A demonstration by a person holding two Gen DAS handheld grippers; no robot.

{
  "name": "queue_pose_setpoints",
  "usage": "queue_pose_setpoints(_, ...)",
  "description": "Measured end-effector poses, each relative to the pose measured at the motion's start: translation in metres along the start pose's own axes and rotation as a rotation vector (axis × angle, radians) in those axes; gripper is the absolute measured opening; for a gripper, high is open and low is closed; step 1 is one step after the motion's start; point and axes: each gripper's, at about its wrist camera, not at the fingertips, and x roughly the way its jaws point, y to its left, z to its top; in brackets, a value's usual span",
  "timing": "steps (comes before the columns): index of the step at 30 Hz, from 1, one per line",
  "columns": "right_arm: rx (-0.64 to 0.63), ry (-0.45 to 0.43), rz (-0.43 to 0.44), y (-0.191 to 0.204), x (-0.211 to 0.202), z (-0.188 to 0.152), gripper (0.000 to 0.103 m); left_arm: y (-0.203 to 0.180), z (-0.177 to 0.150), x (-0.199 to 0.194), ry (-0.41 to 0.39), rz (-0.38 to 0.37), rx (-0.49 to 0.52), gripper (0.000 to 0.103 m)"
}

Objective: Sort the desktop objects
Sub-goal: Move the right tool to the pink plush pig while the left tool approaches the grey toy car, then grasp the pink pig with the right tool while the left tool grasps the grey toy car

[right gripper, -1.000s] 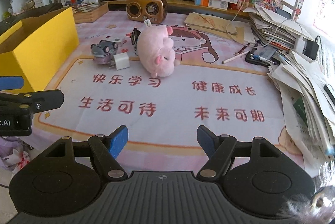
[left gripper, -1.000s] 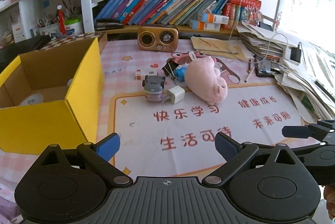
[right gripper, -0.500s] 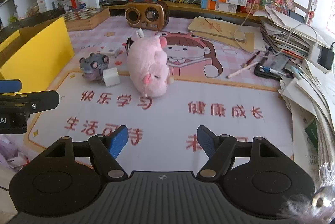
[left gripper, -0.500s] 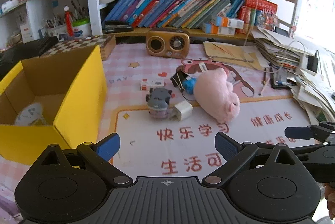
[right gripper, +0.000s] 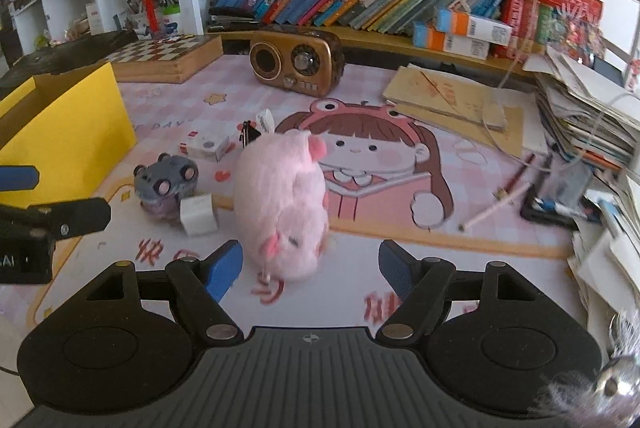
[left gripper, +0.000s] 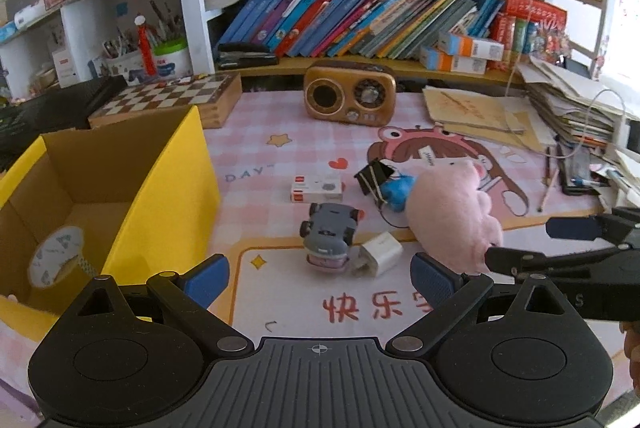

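Observation:
On the pink desk mat lie a pink plush pig (left gripper: 452, 212) (right gripper: 280, 204), a grey toy car (left gripper: 330, 228) (right gripper: 166, 184), a white charger cube (left gripper: 380, 254) (right gripper: 198, 214), a small white-and-red box (left gripper: 316, 188), a black binder clip (left gripper: 374, 176) and a blue item (left gripper: 396, 190). My left gripper (left gripper: 320, 280) is open just short of the car and cube, holding nothing. My right gripper (right gripper: 308, 268) is open, its jaws opening; the pig's near end sits just ahead, between its fingertips, untouched. A yellow cardboard box (left gripper: 168, 188) stands open at the left with a white round item (left gripper: 56, 256) inside.
A brown retro radio (left gripper: 350, 94) and a chessboard box (left gripper: 168, 100) stand at the back under a shelf of books. Stacked papers (right gripper: 584, 116), pens and a dark device (right gripper: 556, 200) crowd the right edge. The other gripper shows at each view's side.
Both grippers have moved forward over the mat toward the cluster of objects. The pig now lies right at the right gripper's fingertips, and the car and cube are close before the left one.

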Motion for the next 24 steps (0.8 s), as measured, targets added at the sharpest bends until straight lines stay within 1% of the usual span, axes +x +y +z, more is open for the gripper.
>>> queue_pose_setpoints(5,-0.015,0.021,0.031,-0.001,0.027,0.014,0.075,0.0,0.005,0.009,0.015,0.02,-0.004,0.099)
queue_pose_setpoints(9,-0.025,0.044,0.065,0.0,0.047,0.023,0.079,0.001,0.007,0.013,0.027,0.033,-0.007,0.099)
queue_pose_setpoints(13,-0.018,0.051,0.094,0.001,0.059,0.027,0.078,0.001,0.009,0.018,0.035,0.039,-0.007,0.098)
queue_pose_setpoints(15,-0.012,0.066,0.107,0.002,0.065,0.028,0.076,0.001,0.01,0.02,0.036,0.042,-0.008,0.098)
queue_pose_setpoints(16,-0.008,0.075,0.112,0.002,0.068,0.028,0.07,0.001,0.011,0.021,0.037,0.043,-0.009,0.098)
queue_pose_setpoints(18,-0.003,0.077,0.12,0.0,0.07,0.028,0.066,0.002,0.011,0.024,0.04,0.044,-0.011,0.098)
queue_pose_setpoints(19,-0.002,0.072,0.131,-0.002,0.068,0.029,0.06,0.002,0.012,0.025,0.042,0.044,-0.011,0.098)
queue_pose_setpoints(20,0.003,0.068,0.139,-0.004,0.066,0.03,0.056,0.001,0.012,0.027,0.044,0.045,-0.011,0.098)
queue_pose_setpoints(21,0.013,0.064,0.148,-0.007,0.063,0.03,0.05,0.001,0.012,0.028,0.046,0.045,-0.011,0.098)
queue_pose_setpoints(24,0.054,0.052,0.156,-0.018,0.052,0.032,0.048,-0.001,0.015,0.033,0.048,0.038,-0.011,0.098)
